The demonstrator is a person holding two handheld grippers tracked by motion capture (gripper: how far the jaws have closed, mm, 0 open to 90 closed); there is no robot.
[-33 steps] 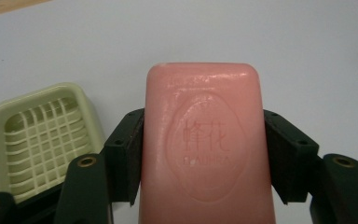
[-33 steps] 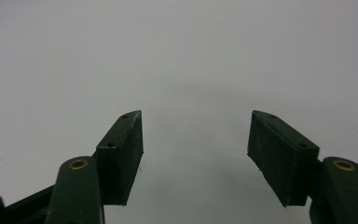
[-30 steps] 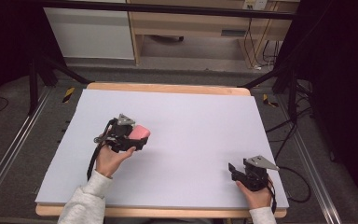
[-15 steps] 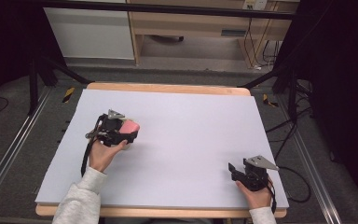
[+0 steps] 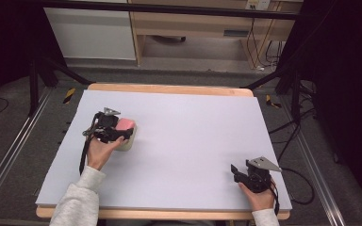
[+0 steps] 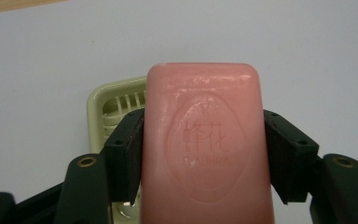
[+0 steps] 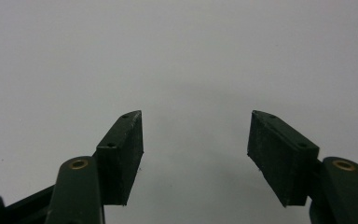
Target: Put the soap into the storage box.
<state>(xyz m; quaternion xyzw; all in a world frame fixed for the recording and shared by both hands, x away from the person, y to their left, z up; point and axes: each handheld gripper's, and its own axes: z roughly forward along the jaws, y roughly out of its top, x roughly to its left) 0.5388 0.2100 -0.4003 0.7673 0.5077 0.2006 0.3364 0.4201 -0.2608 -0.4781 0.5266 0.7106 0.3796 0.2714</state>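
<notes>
**Pink soap held over its dish on a pale desk**

A pale lilac-grey sheet covers the desk [image 5: 179, 155], leaving a wooden edge showing at the far and near sides. Beyond it stand a white cabinet [image 5: 89, 33] and a wooden shelf unit [image 5: 193, 28], with cables [image 5: 259, 52] on the grey floor and dark surroundings at both sides. The left tool [image 5: 120, 133] clamps a pink soap bar [image 6: 205, 140] on both long sides, just above a pale green soap dish [image 6: 116, 109] at the desk's left. The right tool [image 7: 196, 149] rests near the front right corner, jaws apart with nothing between them.
</notes>
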